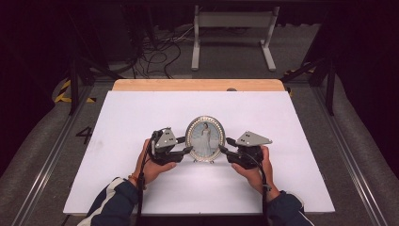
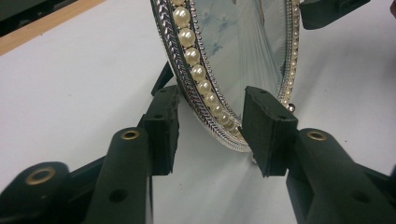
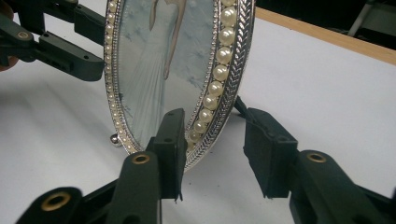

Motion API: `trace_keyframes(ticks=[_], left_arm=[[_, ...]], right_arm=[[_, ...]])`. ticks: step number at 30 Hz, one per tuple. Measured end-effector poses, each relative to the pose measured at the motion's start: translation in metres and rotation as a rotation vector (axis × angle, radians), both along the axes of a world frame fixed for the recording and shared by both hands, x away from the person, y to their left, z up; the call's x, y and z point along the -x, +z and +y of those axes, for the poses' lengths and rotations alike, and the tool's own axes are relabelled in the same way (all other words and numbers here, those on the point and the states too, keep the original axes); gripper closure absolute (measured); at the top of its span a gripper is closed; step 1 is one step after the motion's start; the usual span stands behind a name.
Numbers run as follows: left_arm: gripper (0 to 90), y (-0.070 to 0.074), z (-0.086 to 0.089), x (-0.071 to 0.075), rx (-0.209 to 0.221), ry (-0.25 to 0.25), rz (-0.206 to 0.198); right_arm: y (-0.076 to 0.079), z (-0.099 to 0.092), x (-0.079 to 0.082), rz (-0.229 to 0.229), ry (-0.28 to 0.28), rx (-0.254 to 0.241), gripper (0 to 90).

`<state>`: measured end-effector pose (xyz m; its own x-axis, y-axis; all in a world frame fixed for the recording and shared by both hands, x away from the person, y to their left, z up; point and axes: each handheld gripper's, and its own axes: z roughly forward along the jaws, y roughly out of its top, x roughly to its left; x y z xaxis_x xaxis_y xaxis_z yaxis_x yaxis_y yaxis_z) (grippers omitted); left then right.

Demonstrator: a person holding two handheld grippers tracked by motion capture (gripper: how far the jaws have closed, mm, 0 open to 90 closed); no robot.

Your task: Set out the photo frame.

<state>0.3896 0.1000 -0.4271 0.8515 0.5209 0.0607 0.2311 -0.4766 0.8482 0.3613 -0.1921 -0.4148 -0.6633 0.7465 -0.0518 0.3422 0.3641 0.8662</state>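
Observation:
An oval silver photo frame [image 1: 205, 139] edged with pearls stands upright on the white tabletop [image 1: 141, 113]; it holds a picture of a figure in a long pale dress. My left gripper [image 1: 188, 149] is at its left rim, my right gripper [image 1: 222, 149] at its right rim. In the left gripper view the frame's lower rim [image 2: 205, 93] passes between the spread jaws of the left gripper [image 2: 212, 126], with gaps on both sides. In the right gripper view the right gripper [image 3: 219, 144] straddles the frame's other edge [image 3: 219, 74] the same way, one pad in front and one behind.
A wooden strip [image 1: 197, 84] runs along the table's far edge. Beyond it on the floor are a white metal stand [image 1: 233, 28] and loose cables [image 1: 155, 52]. Dark rails flank the table on both sides.

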Motion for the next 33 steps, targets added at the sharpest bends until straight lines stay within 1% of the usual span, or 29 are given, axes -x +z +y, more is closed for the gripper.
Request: trace_keyframes(ticks=[1,3,5,8,10,13,17,20,22,24,29,33], left_arm=[[50.8,0.0001,-0.0001,0.0,-0.007,0.004,-0.003],[49.5,0.0002,-0.0001,0.0002,-0.01,0.007,-0.004],[46.9,0.0005,-0.0002,0.0003,-0.014,0.007,-0.004],[42.0,0.0006,-0.0004,0.0007,-0.015,0.016,-0.008],[36.1,0.0007,-0.0007,0.0008,-0.017,0.033,-0.016],[30.4,0.0011,-0.0005,0.0006,-0.019,0.042,-0.021],[22.3,0.0002,-0.0014,0.0006,-0.018,0.053,-0.009],[17.9,0.0001,-0.0021,0.0004,-0.03,0.052,-0.01],[15.8,0.0003,-0.0025,0.0007,-0.033,0.051,-0.007],[13.1,-0.0002,-0.0028,0.0005,-0.028,0.047,-0.003],[8.4,-0.0009,-0.0029,0.0003,-0.023,0.035,0.004],[5.9,-0.0006,-0.0036,0.0016,-0.037,0.025,-0.006]], right_arm=[[0.0004,0.0001,0.0001,-0.001,-0.002,0.003,55.2],[0.0003,0.0003,0.0001,-0.002,-0.004,0.006,53.7],[0.0,0.0006,-0.0002,-0.003,-0.008,0.013,50.6],[-0.0002,0.0004,-0.0003,-0.006,-0.011,0.011,46.2],[-0.0003,0.0007,-0.0004,-0.003,-0.01,0.012,43.3],[-0.0007,0.0009,-0.0008,-0.002,-0.013,0.016,40.3],[-0.001,0.0013,-0.0011,-0.005,-0.025,0.025,33.5],[-0.0013,0.0015,-0.0019,-0.004,-0.025,0.038,27.0],[-0.0026,0.0025,-0.0028,0.007,-0.019,0.052,22.8],[-0.0039,0.0034,-0.0029,0.007,-0.017,0.064,19.3],[-0.0045,0.0048,-0.0035,0.012,0.007,0.064,14.8],[-0.0035,0.0049,-0.0034,0.01,0.026,0.056,10.7]])
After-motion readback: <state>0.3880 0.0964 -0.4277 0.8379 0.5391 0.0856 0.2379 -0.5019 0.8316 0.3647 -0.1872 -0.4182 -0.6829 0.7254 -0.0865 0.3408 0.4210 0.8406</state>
